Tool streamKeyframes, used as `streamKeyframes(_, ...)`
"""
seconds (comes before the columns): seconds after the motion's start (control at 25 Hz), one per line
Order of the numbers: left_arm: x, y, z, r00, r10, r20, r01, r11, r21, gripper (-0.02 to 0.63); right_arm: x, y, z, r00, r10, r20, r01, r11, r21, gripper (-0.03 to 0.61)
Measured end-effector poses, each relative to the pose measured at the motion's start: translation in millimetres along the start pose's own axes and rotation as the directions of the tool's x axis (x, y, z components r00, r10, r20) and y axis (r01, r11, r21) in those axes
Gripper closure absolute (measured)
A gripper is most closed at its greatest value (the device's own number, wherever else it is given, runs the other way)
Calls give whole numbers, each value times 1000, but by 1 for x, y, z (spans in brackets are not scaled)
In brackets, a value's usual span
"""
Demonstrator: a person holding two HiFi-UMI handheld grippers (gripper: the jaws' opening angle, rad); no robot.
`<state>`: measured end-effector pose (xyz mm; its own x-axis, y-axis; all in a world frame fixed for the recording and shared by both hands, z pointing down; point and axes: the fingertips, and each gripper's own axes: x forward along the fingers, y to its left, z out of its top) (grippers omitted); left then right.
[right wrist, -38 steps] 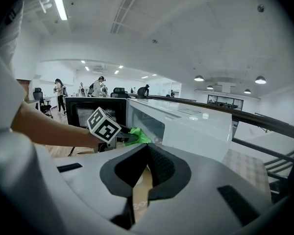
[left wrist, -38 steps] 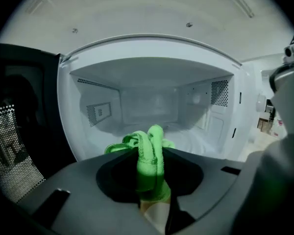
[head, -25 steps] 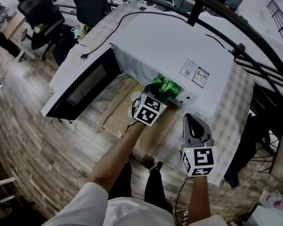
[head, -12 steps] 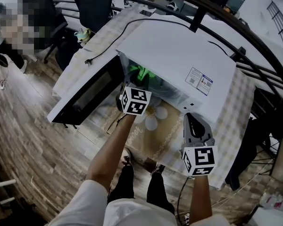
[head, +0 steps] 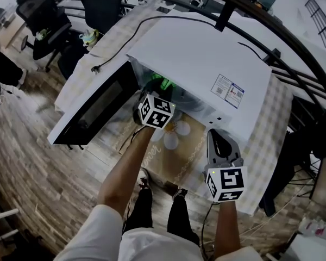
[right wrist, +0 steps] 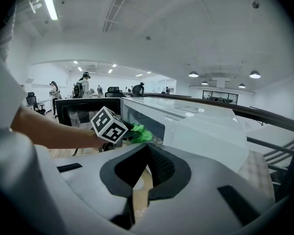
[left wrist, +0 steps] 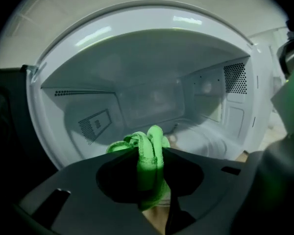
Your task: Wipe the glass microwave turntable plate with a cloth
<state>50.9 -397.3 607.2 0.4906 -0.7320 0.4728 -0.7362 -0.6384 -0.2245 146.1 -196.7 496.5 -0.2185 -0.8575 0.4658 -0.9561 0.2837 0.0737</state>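
Note:
A white microwave (head: 201,58) stands on a table with its door (head: 92,110) swung open to the left. My left gripper (head: 154,90) reaches into the left part of the cavity, shut on a bunched green cloth (head: 164,84). In the left gripper view the cloth (left wrist: 148,143) pokes up between the jaws of the left gripper (left wrist: 150,153), just above the cavity floor. The glass turntable plate (left wrist: 208,140) shows faintly to the right of it. My right gripper (head: 218,137) hangs in front of the microwave's right corner. That right gripper (right wrist: 147,146) is shut and holds nothing.
A brown mat (head: 182,145) lies on the checked tablecloth (head: 266,129) in front of the microwave. The black power cord (head: 119,42) trails off to the left. Office chairs (head: 43,23) stand at the far left, a dark railing (head: 293,42) curves along the right.
My left gripper carried the cloth from the right-middle of the cavity over to its left part. The right gripper has stayed where it was.

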Motion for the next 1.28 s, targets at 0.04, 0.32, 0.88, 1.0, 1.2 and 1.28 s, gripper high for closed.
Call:
streamKeyframes(0.04,1,-10,4,1000,-29,5,29,999,14,485,0,0,0,1000,2,-1,-2,1000,1,565)
streamKeyframes(0.32,6,-105,32,956,-292,17,287,947,143,485,-4,1,-6,1000,5,-12,-5,1000,-10,565)
streamKeyframes(0.88,2,11,-4,998,-23,-50,23,1000,17,485,-5,9,-15,999,35,-28,-35,999,-13,565)
streamKeyframes(1.0,-5,-8,-10,996,-80,-46,82,996,42,486,-3,11,-17,999,42,-30,-43,999,-15,565)
streamKeyframes(1.2,-15,-56,-5,980,-194,-36,191,979,-64,492,-7,5,-15,999,28,-21,-28,1000,0,565)
streamKeyframes(1.28,-17,-80,3,966,-259,-14,255,958,-135,494,-9,1,-15,1000,23,-19,-22,1000,4,565)
